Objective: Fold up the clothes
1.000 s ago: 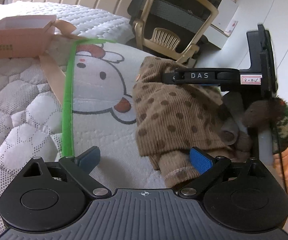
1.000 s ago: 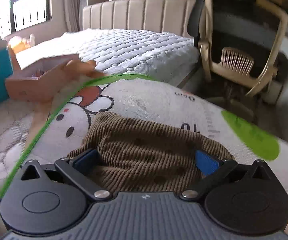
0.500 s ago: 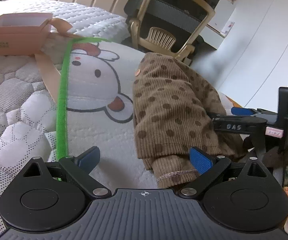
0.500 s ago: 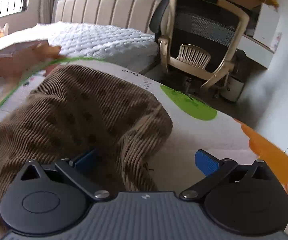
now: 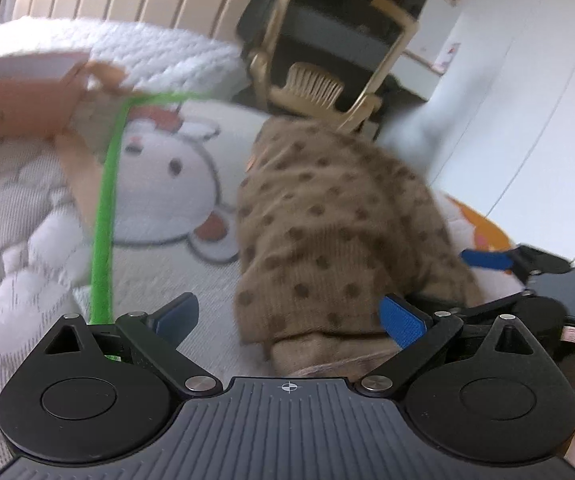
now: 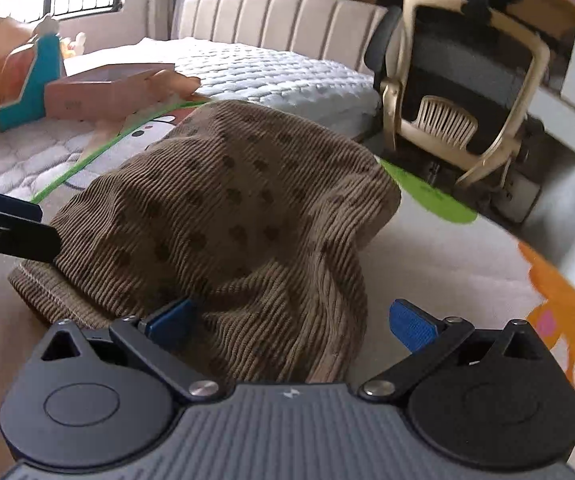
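Left wrist view, blurred: pink box [image 5: 19, 100] seen far left on the quilted mattress [image 5: 11, 240]. A green-edged cartoon mat [image 5: 167, 184] is spread next to it. The brown dotted corduroy garment [image 5: 327, 232] is bunched on the mat, right of the cartoon face. Left gripper [image 5: 289, 316] fingers are spread wide, nothing held; the right blue pad [image 5: 403, 320] sits at the garment's near cuff edge, contact cannot be told. The right gripper [image 5: 527, 272] is seen at the garment's far right side.

Right wrist view: a teal-and-orange item [image 6: 27, 80] and the box [image 6: 107, 88] are seen on the left. The garment [image 6: 227, 216] is heaped at center on the mat [image 6: 447, 264], with the left gripper tip [image 6: 7, 228] at its left edge. Right gripper [image 6: 291, 320] fingers are spread wide; cloth lies between them, not clamped. An office chair [image 6: 467, 92] is seen at right, beyond the bed.
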